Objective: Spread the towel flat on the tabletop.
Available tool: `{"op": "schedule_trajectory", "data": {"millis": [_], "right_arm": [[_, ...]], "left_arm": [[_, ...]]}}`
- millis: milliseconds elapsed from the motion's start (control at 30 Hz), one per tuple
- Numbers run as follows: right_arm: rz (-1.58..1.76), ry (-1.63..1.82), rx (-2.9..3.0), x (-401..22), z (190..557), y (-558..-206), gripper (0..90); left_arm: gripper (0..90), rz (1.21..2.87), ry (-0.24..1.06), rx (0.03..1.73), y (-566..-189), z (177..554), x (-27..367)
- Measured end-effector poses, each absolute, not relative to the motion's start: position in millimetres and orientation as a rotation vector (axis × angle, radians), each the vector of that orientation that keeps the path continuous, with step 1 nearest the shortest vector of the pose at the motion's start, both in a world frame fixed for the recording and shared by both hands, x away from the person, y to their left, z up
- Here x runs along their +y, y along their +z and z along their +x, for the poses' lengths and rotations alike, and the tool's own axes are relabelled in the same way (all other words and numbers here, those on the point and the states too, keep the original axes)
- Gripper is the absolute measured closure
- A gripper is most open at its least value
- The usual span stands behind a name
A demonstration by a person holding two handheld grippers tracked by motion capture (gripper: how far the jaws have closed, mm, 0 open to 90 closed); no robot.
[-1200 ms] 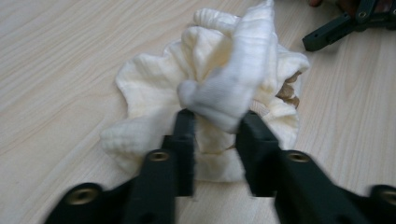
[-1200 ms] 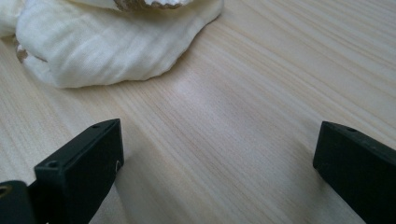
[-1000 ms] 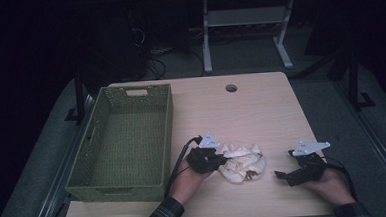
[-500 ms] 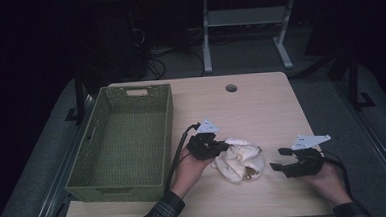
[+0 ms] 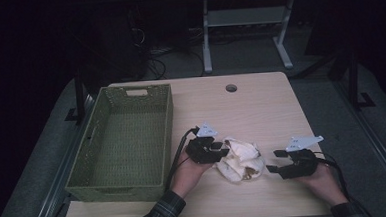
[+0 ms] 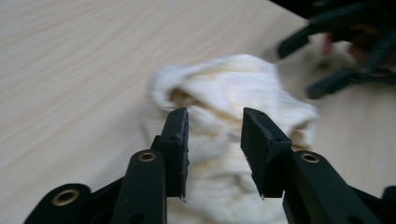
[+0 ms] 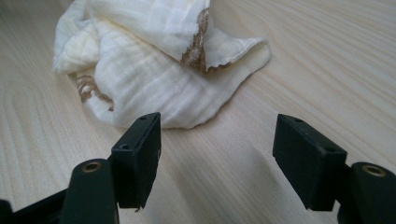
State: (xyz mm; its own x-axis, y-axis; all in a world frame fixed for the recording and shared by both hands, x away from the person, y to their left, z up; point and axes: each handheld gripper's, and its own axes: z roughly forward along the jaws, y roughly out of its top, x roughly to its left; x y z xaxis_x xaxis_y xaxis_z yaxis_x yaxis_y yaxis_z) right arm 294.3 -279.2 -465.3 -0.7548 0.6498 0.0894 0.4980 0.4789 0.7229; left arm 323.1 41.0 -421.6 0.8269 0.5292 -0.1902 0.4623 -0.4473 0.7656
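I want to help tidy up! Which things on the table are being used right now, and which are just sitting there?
Being used:
- crumpled white cloth
- left hand-held gripper, jaws just opened, cloth between them
- right hand-held gripper, open, just short of the cloth

Just sitting there:
- green basket, nothing inside
- table

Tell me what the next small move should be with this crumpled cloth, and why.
Probably ease the right gripper forward onto the cloth's near edge. Its jaws stand open short of it, while the left gripper, jaws just opening, straddles the cloth without pinching.
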Motion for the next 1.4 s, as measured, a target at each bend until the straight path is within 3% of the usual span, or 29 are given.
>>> {"op": "schedule_trajectory", "data": {"millis": [233,400,500,933,1400], "right_arm": [[0.975,1.142,2.527,-278,294,-464,32.2],[0.981,1.155,2.519,-278,294,-462,33.3],[0.971,1.152,2.505,-278,297,-459,35.8],[1.027,1.207,2.472,-277,350,-457,63.0],[1.049,1.236,2.482,-268,377,-472,65.0]], "left_arm": [[56.3,2.192,0.112,0.66,-437,319,21],[82.2,2.197,0.125,0.677,-440,325,22],[87.7,2.151,0.143,0.709,-433,326,29],[88.4,2.091,0.201,0.783,-427,332,48],[88.4,2.1,0.169,0.786,-432,333,47]]}}
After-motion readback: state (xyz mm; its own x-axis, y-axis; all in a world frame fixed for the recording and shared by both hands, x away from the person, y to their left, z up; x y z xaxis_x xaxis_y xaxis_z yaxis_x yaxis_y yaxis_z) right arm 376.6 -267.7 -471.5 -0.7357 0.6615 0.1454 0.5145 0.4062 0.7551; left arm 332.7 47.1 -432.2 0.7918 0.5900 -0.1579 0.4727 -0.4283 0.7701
